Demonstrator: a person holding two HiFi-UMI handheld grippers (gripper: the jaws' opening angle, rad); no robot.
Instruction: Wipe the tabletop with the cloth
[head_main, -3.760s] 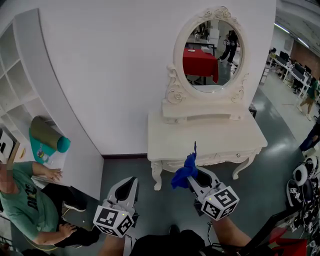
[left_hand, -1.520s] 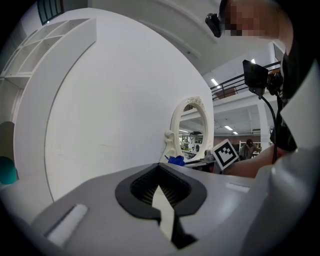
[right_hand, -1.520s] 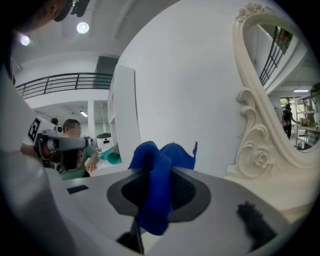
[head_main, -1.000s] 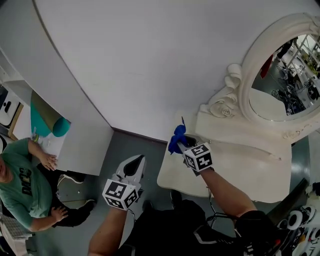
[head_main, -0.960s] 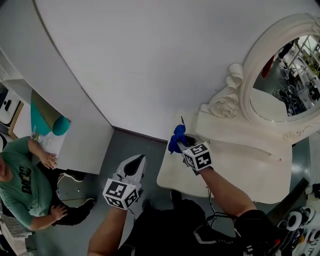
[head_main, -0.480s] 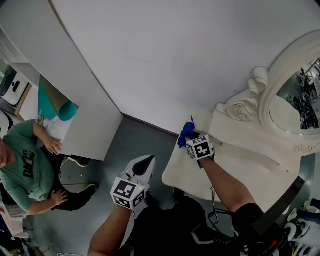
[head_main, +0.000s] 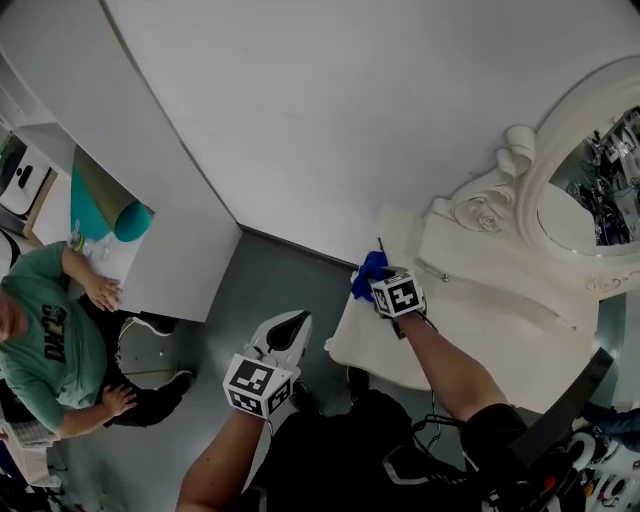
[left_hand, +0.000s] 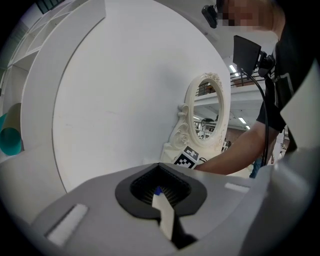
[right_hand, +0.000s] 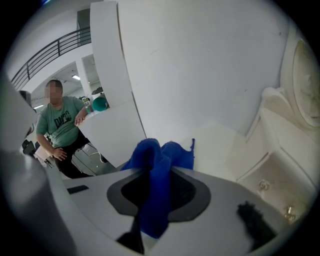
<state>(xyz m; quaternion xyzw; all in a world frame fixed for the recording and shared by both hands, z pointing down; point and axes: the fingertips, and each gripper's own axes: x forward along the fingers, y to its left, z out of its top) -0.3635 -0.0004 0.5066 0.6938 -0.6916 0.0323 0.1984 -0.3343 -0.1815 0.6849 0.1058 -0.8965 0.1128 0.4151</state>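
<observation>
White curved wall (head_main: 330, 110) at back, grey floor (head_main: 270, 280) below, cream desk (head_main: 480, 320) w/ carved oval mirror (head_main: 590, 190) against the wall.

Edges & room: right hand-held gripper (head_main: 383, 284) sits at the desk's left end, close to the back corner by the wall. Desk edge drops to floor just left of it. To its right the desk top runs bare up to the raised mirror base (head_main: 500, 255), which stands just beyond and to the right of it. In the right gripper view, bare desk top (right_hand: 215, 145) lies ahead of the jaws, wall right behind that, mirror base step to the right.

Right hand-held gripper: jaws clamped on blue cloth (head_main: 366, 272). Cloth (right_hand: 150, 165) is pinched in the middle and bunches up past the jaw tips, one thin corner sticking up. Cloth hangs over the desk's left edge area; can't tell if it touches the top.

Left hand-held gripper (head_main: 287, 328): over the floor, left of and nearer than the right one, well apart from the desk, not touching anything. Jaws (left_hand: 162, 200) together, nothing between them; its view looks toward the mirror (left_hand: 207, 115) and the right arm.

Far left of both: white partition (head_main: 170, 270), teal roll (head_main: 125, 220), seated person in green shirt (head_main: 45, 340), well apart from the desk.
</observation>
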